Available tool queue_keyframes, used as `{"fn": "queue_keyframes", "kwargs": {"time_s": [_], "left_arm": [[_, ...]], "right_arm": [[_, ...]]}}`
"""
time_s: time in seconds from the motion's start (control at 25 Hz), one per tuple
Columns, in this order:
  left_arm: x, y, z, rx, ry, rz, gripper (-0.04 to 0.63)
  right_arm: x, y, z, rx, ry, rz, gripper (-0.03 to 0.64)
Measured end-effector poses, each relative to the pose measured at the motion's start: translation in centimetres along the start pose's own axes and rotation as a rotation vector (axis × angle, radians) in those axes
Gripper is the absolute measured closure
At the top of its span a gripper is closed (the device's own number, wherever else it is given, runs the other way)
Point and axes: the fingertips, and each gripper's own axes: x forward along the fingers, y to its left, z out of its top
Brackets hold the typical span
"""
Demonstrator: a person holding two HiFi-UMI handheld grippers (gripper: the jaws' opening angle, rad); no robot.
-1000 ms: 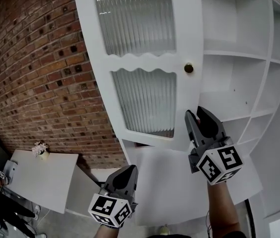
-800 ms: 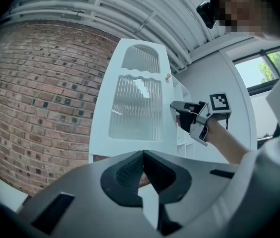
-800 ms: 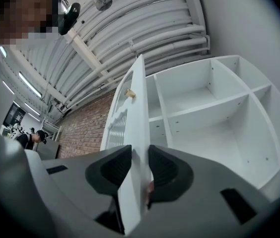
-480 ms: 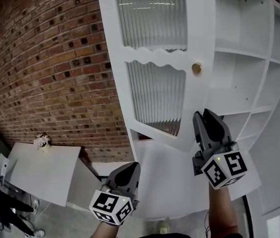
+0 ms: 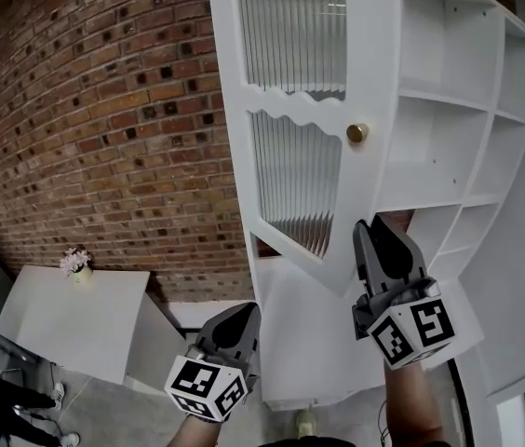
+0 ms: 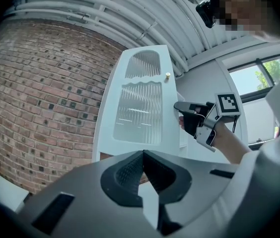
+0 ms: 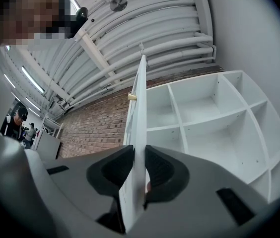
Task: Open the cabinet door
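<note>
The right gripper (image 5: 372, 229), its jaws just tightened, pinches the edge of the cabinet door (image 5: 286, 110) mid-frame. The door stands wider open than before. The left gripper (image 5: 242, 319) is clenched and empty.

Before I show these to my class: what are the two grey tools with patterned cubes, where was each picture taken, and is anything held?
A person holds a two-jaw gripper in each hand; the cubes belong to them. One picture comes from a camera on the person's head, the other two from cameras riding on the grippers. The right gripper has just been closing its jaws and now clamps the edge of the white cabinet door, below its brass knob; white shelves show beyond it. The left gripper is shut, holding nothing.
</note>
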Motion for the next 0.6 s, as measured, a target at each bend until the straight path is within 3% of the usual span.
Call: {"fn": "queue_keyframes", "kwargs": {"time_s": [0.6], "left_arm": [[-3.7, 0.7, 0.9, -0.009, -0.012, 0.001, 0.589]], "right_arm": [[-0.7, 7.2, 1.4, -0.042, 0.007, 0.063, 0.56]]}}
